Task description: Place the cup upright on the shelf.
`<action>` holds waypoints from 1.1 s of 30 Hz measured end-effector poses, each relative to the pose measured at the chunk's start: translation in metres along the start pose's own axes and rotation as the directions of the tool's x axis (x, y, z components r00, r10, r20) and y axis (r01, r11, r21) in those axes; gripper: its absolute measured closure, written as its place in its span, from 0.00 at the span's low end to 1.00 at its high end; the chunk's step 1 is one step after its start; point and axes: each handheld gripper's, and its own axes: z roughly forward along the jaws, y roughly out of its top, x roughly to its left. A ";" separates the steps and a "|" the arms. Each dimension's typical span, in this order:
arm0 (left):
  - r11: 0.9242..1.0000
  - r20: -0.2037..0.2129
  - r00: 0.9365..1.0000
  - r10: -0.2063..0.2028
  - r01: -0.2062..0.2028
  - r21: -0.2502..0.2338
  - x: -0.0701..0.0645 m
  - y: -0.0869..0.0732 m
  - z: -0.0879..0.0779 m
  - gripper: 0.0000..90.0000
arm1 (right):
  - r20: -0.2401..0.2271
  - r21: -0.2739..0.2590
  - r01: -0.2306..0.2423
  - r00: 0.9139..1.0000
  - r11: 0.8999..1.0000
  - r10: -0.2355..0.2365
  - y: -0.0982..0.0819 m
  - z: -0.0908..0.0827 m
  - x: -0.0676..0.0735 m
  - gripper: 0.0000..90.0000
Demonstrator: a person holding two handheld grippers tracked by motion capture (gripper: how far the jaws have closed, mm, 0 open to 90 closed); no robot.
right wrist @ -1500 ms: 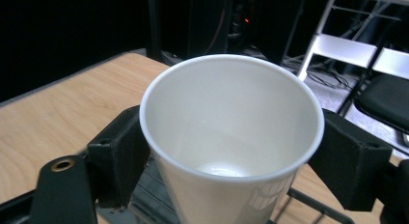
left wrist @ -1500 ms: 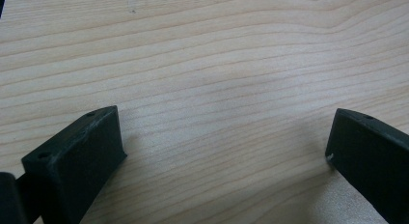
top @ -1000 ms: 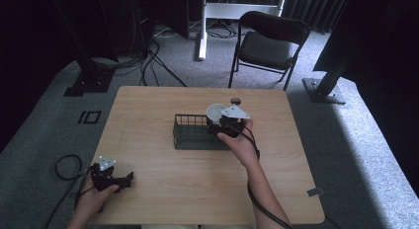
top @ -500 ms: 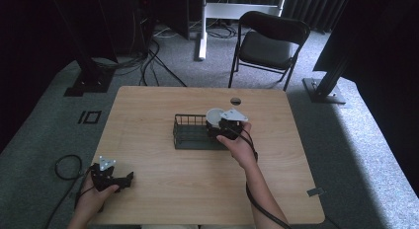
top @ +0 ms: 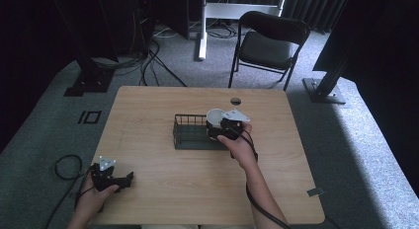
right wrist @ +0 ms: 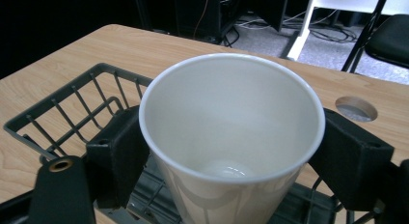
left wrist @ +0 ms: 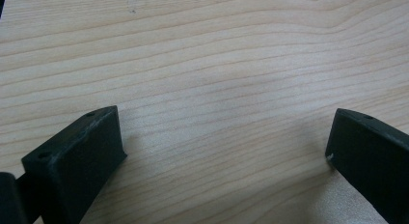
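An empty white paper cup [right wrist: 231,118] stands upright between the jaws of my right gripper [right wrist: 231,142], which is shut on its sides. In the high view the cup [top: 215,115] and right gripper [top: 218,128] are at the right end of a dark wire basket [top: 190,136] near the table's middle. The cup's base dips below the basket rim [right wrist: 72,86]; whether it touches the basket floor is hidden. My left gripper [top: 126,178] rests at the table's front left corner, and its jaws stand wide open over bare wood [left wrist: 224,137].
A round cable hole [top: 235,100] lies in the tabletop just behind the basket. Behind the table's far edge stands a black folding chair [top: 269,44], with cables on the floor. A black cable [top: 64,167] trails off the table's left edge.
My right gripper has carried the cup slightly left and lower, over the basket's right end. The left gripper has not moved.
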 end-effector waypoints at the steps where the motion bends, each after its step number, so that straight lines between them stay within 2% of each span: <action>1: 1.000 0.000 1.000 0.000 0.000 0.000 0.000 0.000 0.000 0.00 | -0.012 0.000 -0.002 1.000 1.000 0.002 0.000 0.000 -0.001 0.19; 3: 1.000 0.000 1.000 -0.001 0.001 0.000 0.000 0.000 0.000 0.00 | -0.033 0.001 0.012 0.999 1.000 -0.012 0.000 0.000 -0.001 0.13; 5: 1.000 0.000 1.000 -0.001 0.001 0.000 0.000 0.000 0.000 0.00 | -0.025 0.005 0.039 0.999 0.999 -0.039 0.001 -0.002 0.000 0.13; 13: 1.000 0.000 1.000 0.000 0.000 0.000 0.000 0.000 0.000 0.00 | -0.031 -0.030 0.012 0.999 0.999 -0.012 0.008 -0.013 -0.003 0.12; 26: 1.000 0.000 1.000 0.002 -0.002 0.000 0.000 0.000 0.000 0.00 | -0.031 -0.041 0.013 0.999 0.999 -0.015 0.004 -0.035 -0.017 0.12; 29: 1.000 -0.001 1.000 0.001 -0.001 0.000 0.000 0.000 0.000 0.00 | -0.042 -0.041 -0.016 0.999 0.999 0.014 0.002 -0.041 -0.021 0.12; 33: 1.000 -0.001 1.000 0.001 -0.001 0.000 0.000 0.000 0.000 0.00 | -0.045 -0.029 0.019 0.999 0.999 -0.020 -0.005 -0.048 -0.026 0.12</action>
